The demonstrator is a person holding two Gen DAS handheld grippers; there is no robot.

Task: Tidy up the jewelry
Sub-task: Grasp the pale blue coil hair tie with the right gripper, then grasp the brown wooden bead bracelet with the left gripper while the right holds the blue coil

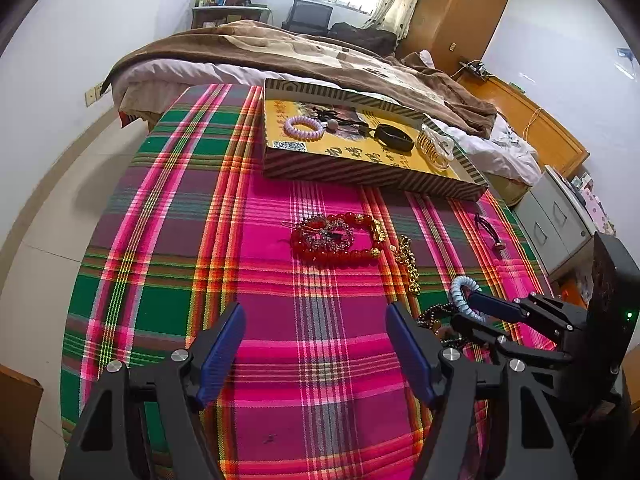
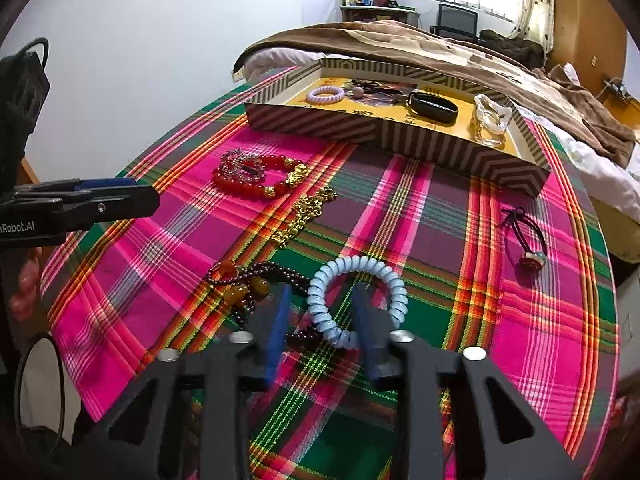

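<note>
The tray point(image 1: 360, 168) sits at the far side of the plaid cloth point(image 1: 180, 240) and already holds four or so pieces: a lilac coil tie point(image 1: 304, 127), a black band point(image 1: 394, 136), a clear claw clip point(image 1: 434, 146) and a dark tangle with a bead point(image 1: 340, 120) between the tie and the band. That part of the sorting looks done.

Still loose on the cloth are the red bead bracelet point(image 2: 250, 182) with a sparkly clip point(image 2: 242, 166) lying on it, the gold chain point(image 2: 306, 216) just right of it, a dark bead strand point(image 2: 248, 280) with amber stones near the right gripper, a hair elastic point(image 2: 524, 240) with a small charm off to the right, and the blue coil tie point(image 2: 356, 296).

The right gripper point(image 2: 320, 304) is down at the blue tie. Its fingers stand partly apart, with the near-left arc of the coil passing between them; they do not look clamped on it yet, so I judge the grasp is just being set. The dark strand lies touching the left finger and could snag.

The left gripper point(image 1: 316, 320) hovers over bare cloth at the near side, fingers wide apart and holding nothing.

By my count roughly half the pieces remain, with the blue tie next for the tray.
</note>
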